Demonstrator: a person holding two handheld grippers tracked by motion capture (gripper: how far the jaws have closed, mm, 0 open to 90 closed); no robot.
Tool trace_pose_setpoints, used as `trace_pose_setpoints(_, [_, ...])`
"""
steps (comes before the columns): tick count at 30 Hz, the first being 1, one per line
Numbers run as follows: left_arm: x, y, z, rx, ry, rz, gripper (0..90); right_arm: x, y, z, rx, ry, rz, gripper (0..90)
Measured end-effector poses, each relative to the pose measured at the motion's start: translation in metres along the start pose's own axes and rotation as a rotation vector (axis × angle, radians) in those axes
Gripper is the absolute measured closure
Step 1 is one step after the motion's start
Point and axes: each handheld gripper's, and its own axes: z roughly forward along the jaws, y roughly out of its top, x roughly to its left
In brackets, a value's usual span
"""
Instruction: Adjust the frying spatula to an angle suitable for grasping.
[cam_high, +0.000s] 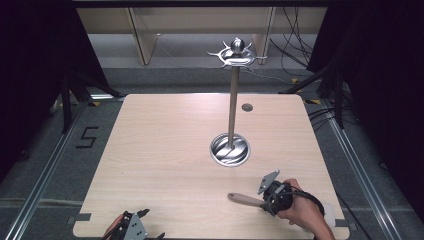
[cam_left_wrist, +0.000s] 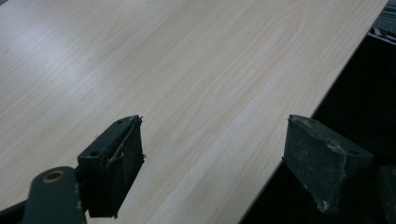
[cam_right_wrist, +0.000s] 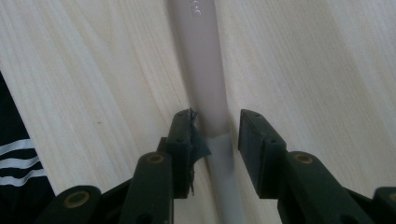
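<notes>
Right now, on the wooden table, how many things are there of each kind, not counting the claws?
Metal stand with round base and hook crown: 1
Pale utensil handle lying flat, between the pads of the right claw: 1
Total: 2

Between your right gripper's (cam_right_wrist: 215, 135) black jaws lies a pale beige handle (cam_right_wrist: 205, 70). Beneath it, the table (cam_right_wrist: 303, 60) shows light wood grain.
</notes>
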Motion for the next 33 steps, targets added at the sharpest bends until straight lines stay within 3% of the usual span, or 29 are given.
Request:
trace_pose_setpoints(9, [0.000, 0.000, 0.001, -0.005, -0.012, -0.013, 19.0, -0.004, 0.005, 0.001, 0.057, 0.047, -0.023, 70.7])
trace_pose_setpoints(10, [0.002, 0.000, 0.001, -0.003, -0.007, 0.024, 19.0, -0.004, 0.005, 0.001, 0.057, 0.047, -0.023, 70.7])
trace_pose_setpoints(11, [0.002, 0.000, 0.001, -0.002, -0.004, 0.027, 19.0, -0.004, 0.005, 0.001, 0.057, 0.048, -0.021, 71.0])
trace_pose_setpoints(15, [-0.001, 0.000, 0.001, -0.004, -0.017, -0.016, 19.0, -0.004, 0.005, 0.003, 0.063, 0.051, -0.018, 72.0])
trace_pose_setpoints(17, [0.000, 0.000, 0.001, 0.006, 0.000, 0.007, 19.0, -0.004, 0.006, 0.003, 0.092, 0.056, -0.011, 72.1])
trace_pose_setpoints(18, [0.000, 0.000, 0.001, 0.006, -0.002, 0.008, 19.0, -0.004, 0.006, 0.003, 0.081, 0.050, -0.011, 72.1])
trace_pose_setpoints(20, [-0.001, 0.000, 0.001, -0.005, -0.018, -0.015, 19.0, -0.005, 0.008, 0.004, 0.094, 0.068, -0.033, 72.3])
trace_pose_setpoints(22, [-0.001, 0.000, 0.001, -0.004, -0.016, -0.013, 19.0, -0.004, 0.009, 0.004, 0.098, 0.056, -0.017, 72.4])
trace_pose_setpoints(24, [0.002, 0.000, 0.001, -0.005, -0.005, 0.025, 19.0, -0.004, 0.010, 0.005, 0.098, 0.054, -0.042, 72.5])
trace_pose_setpoints(26, [0.002, 0.000, 0.001, -0.008, -0.006, 0.020, 19.0, -0.004, 0.011, 0.004, 0.122, 0.057, -0.027, 72.7])
trace_pose_setpoints(27, [-0.001, 0.000, 0.001, -0.004, -0.014, -0.015, 19.0, -0.002, 0.012, 0.004, 0.125, 0.048, -0.030, 73.0])
trace_pose_setpoints(29, [0.001, 0.000, 0.001, -0.014, -0.014, 0.008, 19.0, -0.003, 0.013, 0.005, 0.121, 0.051, -0.051, 73.3])
trace_pose_setpoints(33, [0.001, 0.000, 0.001, -0.013, -0.014, 0.008, 19.0, -0.001, 0.015, 0.005, 0.139, 0.034, -0.052, 73.8])
